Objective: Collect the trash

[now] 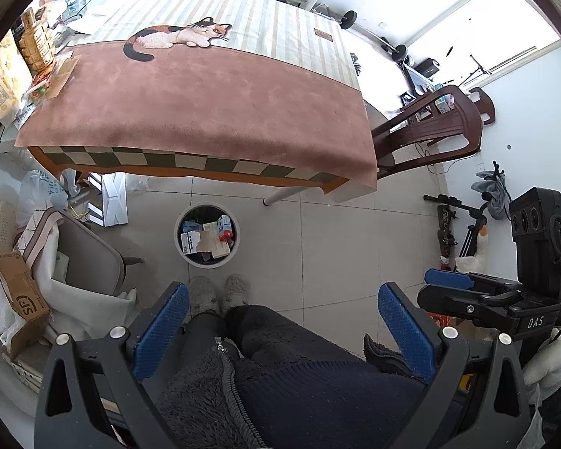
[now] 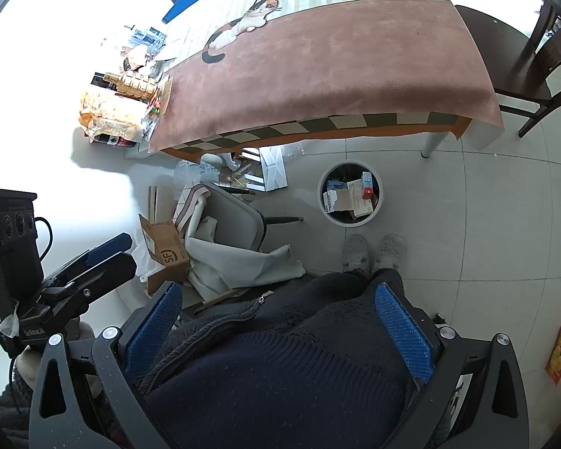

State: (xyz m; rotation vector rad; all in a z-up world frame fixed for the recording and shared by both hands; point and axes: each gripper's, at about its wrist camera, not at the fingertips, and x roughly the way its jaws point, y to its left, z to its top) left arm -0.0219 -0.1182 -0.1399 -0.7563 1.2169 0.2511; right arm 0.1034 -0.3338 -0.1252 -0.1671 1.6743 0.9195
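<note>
A round white trash bin [image 1: 186,249] [image 2: 323,202] stands on the tiled floor in front of the table, filled with several small cartons and paper [image 1: 205,238] [image 2: 349,196]. My left gripper [image 1: 284,299] is open, held low over the person's lap, nothing between its blue pads [image 1: 161,331]. My right gripper [image 2: 280,299] is also open and empty, above the dark sweater. The right gripper also shows at the right of the left wrist view [image 1: 467,292], and the left gripper at the left of the right wrist view [image 2: 93,262]. Both are well short of the bin.
The table [image 1: 205,101] [image 2: 336,67] carries a pink cat-pattern cloth, with food bags and a bottle [image 1: 37,43] [image 2: 131,82] at its left end. A grey chair [image 1: 89,258] with a cloth and a cardboard box [image 1: 15,284] stand left. A wooden chair [image 1: 430,127] stands right. Slippered feet [image 1: 220,293] are near the bin.
</note>
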